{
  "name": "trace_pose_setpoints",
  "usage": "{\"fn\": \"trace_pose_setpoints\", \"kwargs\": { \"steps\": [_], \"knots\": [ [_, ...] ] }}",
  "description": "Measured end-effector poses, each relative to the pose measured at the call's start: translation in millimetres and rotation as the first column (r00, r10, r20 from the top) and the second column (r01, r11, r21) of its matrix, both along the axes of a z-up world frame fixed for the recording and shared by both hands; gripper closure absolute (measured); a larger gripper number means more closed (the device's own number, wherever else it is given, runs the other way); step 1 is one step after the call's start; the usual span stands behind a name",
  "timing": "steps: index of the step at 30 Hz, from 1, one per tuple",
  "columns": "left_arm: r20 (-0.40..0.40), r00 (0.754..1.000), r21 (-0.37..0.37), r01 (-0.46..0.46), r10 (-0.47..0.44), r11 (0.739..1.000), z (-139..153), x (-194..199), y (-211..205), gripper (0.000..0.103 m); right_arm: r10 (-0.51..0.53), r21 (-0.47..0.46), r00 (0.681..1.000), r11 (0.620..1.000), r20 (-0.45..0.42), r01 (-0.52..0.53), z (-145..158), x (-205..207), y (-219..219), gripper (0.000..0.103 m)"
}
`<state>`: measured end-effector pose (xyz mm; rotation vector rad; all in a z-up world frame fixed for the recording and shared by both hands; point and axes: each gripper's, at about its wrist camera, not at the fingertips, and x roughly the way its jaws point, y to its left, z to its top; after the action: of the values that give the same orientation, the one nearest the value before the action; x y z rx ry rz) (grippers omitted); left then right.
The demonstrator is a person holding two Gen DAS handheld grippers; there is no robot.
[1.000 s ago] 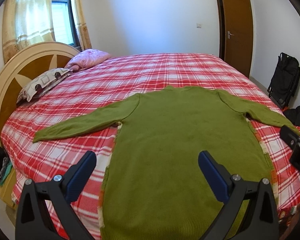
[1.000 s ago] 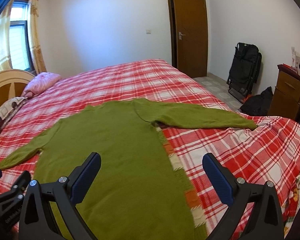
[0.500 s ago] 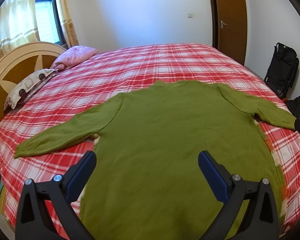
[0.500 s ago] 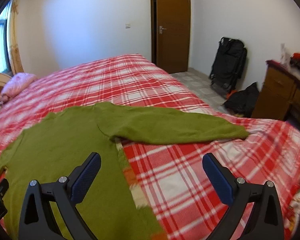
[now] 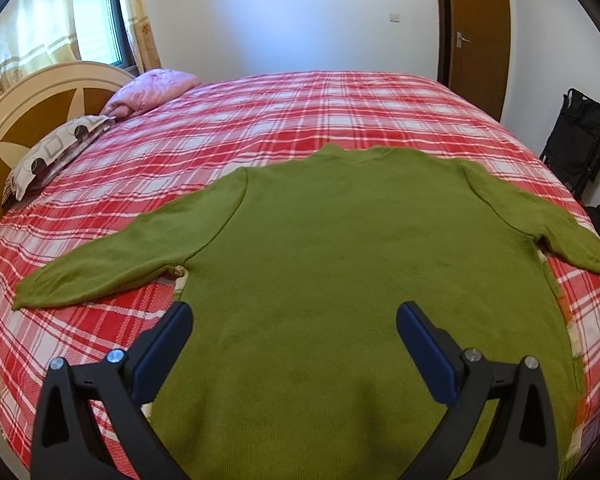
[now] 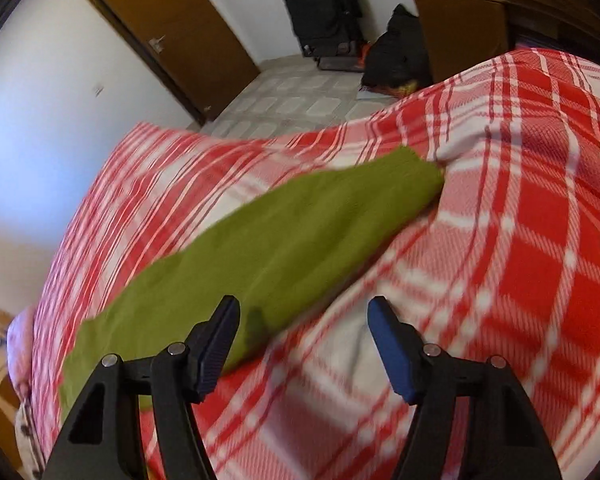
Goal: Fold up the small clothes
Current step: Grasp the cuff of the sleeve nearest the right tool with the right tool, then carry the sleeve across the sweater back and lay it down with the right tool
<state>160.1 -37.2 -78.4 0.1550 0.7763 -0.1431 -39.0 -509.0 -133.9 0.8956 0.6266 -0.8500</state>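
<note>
**Q.** Where does the garment lie, and what do your two tools show?

**A.** The olive-green knitted long-sleeved sweater (image 5: 340,272) lies flat on the red-and-white plaid bedspread (image 5: 300,112), its neck toward the far side and both sleeves spread outward. Your left gripper (image 5: 294,334) hangs over the sweater's near body, jaws released and wide, holding nothing. Your right gripper (image 6: 304,340) points along the sweater's right sleeve (image 6: 284,248), jaws also parted and empty; the left fingertip (image 6: 220,332) overlaps the sleeve's near edge, though the blur hides whether it touches.

**Q.** What step do you judge to be in hand?

**A.** Probably the first fold: taking the right sleeve to lay it across the sweater's body.

**Q.** How do you do it well?

**A.** Straddle the sleeve's edge so one jaw goes under the knit, and take only the sleeve, not the bedspread beneath the sweater. Grip nearer the cuff (image 6: 412,176) than the shoulder, so the length follows without sagging. Carry it low toward the sweater's middle, since loose knit likely stretches and drags.
</note>
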Motion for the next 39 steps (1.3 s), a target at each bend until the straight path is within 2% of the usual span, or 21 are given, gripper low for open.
{"fn": "trace_pose_setpoints", "kwargs": {
  "steps": [4,5,7,9,11,14,17,20,22,26,30,34,37,39],
  "knots": [
    [-0.005,1.0,0.016,-0.005,0.005,1.0,-3,7,-4,0.0,-0.056,-0.011,0.998,0.998,0.002,0.056,0,9,-19,0.036],
    [-0.004,1.0,0.02,-0.005,0.005,1.0,-3,9,-4,0.0,-0.072,-0.01,0.997,0.997,0.008,0.072,-1,9,-24,0.039],
    [-0.005,1.0,0.024,-0.009,0.01,1.0,-4,12,-3,0.0,-0.097,-0.046,0.995,0.994,-0.017,0.096,0,13,-26,0.052],
    [-0.019,1.0,0.017,-0.015,0.015,1.0,-5,16,-2,0.0,-0.073,-0.084,0.997,0.994,-0.036,0.069,-3,17,-27,0.083],
    [-0.043,0.999,0.003,-0.016,0.016,1.0,-7,19,1,0.0,-0.059,-0.108,0.997,0.993,-0.042,0.054,-4,14,-30,0.088],
    [-0.064,0.998,-0.006,-0.013,0.013,1.0,-9,21,5,0.0,-0.023,-0.145,0.999,0.989,-0.033,0.018,5,12,-29,0.093],
    [-0.072,0.997,-0.021,-0.012,0.011,1.0,-8,22,12,0.0,0.004,-0.24,1.0,0.971,-0.013,-0.007,32,11,-16,0.094],
    [-0.059,0.998,-0.064,-0.021,0.018,0.998,-3,21,27,0.0,0.125,-0.375,0.992,0.919,-0.012,-0.12,78,31,21,0.094],
    [-0.051,0.998,-0.08,-0.036,0.032,0.996,-1,23,34,0.0,0.206,-0.431,0.978,0.881,-0.017,-0.193,100,46,49,0.094],
    [-0.026,0.997,-0.082,-0.076,0.074,0.994,3,25,55,0.0,0.41,-0.521,0.912,0.775,-0.019,-0.359,140,87,126,0.094],
    [0.003,0.993,-0.096,-0.118,0.119,0.988,7,25,81,0.0,0.61,-0.54,0.791,0.651,-0.047,-0.534,147,138,221,0.097],
    [0.026,0.985,-0.097,-0.17,0.173,0.981,8,24,108,0.0,0.752,-0.496,0.654,0.54,-0.076,-0.679,112,190,317,0.097],
    [0.016,0.977,-0.12,-0.21,0.214,0.97,6,24,131,0.0,0.816,-0.432,0.569,0.48,-0.099,-0.764,74,219,372,0.1],
    [0.009,0.971,-0.122,-0.235,0.237,0.964,1,24,144,0.0,0.841,-0.393,0.53,0.452,-0.112,-0.8,52,232,401,0.1]
  ]
}}
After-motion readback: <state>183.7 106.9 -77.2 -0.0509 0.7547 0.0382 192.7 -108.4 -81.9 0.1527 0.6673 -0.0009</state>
